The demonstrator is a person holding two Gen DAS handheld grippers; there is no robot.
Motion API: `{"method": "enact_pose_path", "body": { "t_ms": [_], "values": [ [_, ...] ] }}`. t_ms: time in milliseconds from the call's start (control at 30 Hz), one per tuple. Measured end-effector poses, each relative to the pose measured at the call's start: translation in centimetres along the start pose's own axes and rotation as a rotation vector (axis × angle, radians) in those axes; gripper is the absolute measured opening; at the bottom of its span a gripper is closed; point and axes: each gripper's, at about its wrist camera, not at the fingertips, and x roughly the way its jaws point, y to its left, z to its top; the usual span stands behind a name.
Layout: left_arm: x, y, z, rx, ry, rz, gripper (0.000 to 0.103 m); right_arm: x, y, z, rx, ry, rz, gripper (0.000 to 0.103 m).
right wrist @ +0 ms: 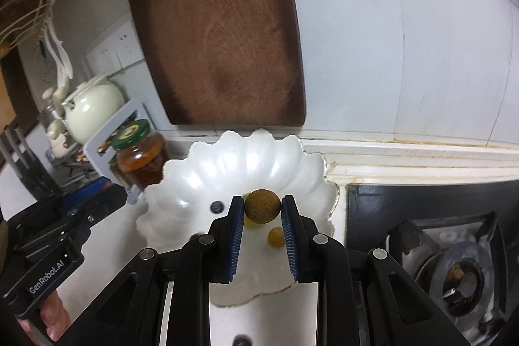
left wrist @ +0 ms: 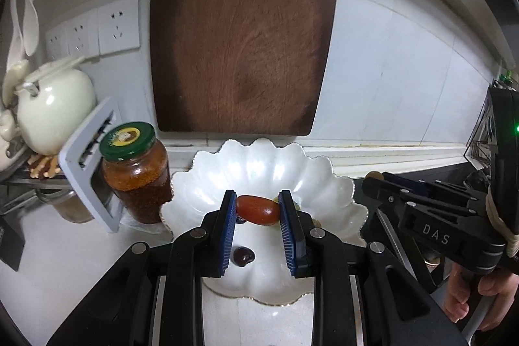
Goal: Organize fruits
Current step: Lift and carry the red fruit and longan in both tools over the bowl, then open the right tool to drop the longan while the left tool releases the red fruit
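A dark wooden cutting board [left wrist: 243, 31] leans upright against the white tiled wall [left wrist: 389, 60], straight ahead of both grippers and beyond the dish. Below it, on the white countertop [left wrist: 65, 255], sits a white scalloped dish [left wrist: 207, 174] with a thin gold rim; both grippers hang over its bowl. To the right of the right gripper [right wrist: 262, 208] the black gas stove [right wrist: 454, 261] starts just beside the dish's edge, its burner close to that gripper's outer arm. Left of the left gripper [left wrist: 258, 209] stands a pale green teapot [left wrist: 52, 109] on a rack, then a grey slotted holder [left wrist: 87, 164] tilted against a jar [left wrist: 136, 174] of orange-brown contents with a green lid; the jar stands just beside the dish's left rim. These crowd the left side, while the counter nearer the camera lies open.

The left gripper is clamped on a reddish-brown date [left wrist: 258, 209], pinched by its ends between the blue pads above the dish. The right gripper grips a round speckled brown longan [right wrist: 262, 206] between its pads, also above the dish.

In the dish lie a smaller yellowish fruit [right wrist: 275, 237] beside the right gripper's right finger, and a dark cherry-like fruit [left wrist: 244, 256] between the left gripper's fingers, lower down.
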Motion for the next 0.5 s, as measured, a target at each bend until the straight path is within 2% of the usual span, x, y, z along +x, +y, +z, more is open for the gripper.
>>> {"method": "enact_pose_path", "body": {
  "t_ms": [267,500],
  "values": [
    [3.8,1.1,0.9,-0.029,0.097,-0.005,0.027,3.0,-0.5,1.1,-0.018,0.054,-0.027,0.025],
    [7.3,1.5,1.8,-0.019,0.178,0.036,0.027,5.9,-0.6,1.6,0.002,0.118,-0.015,0.025]
  ]
}}
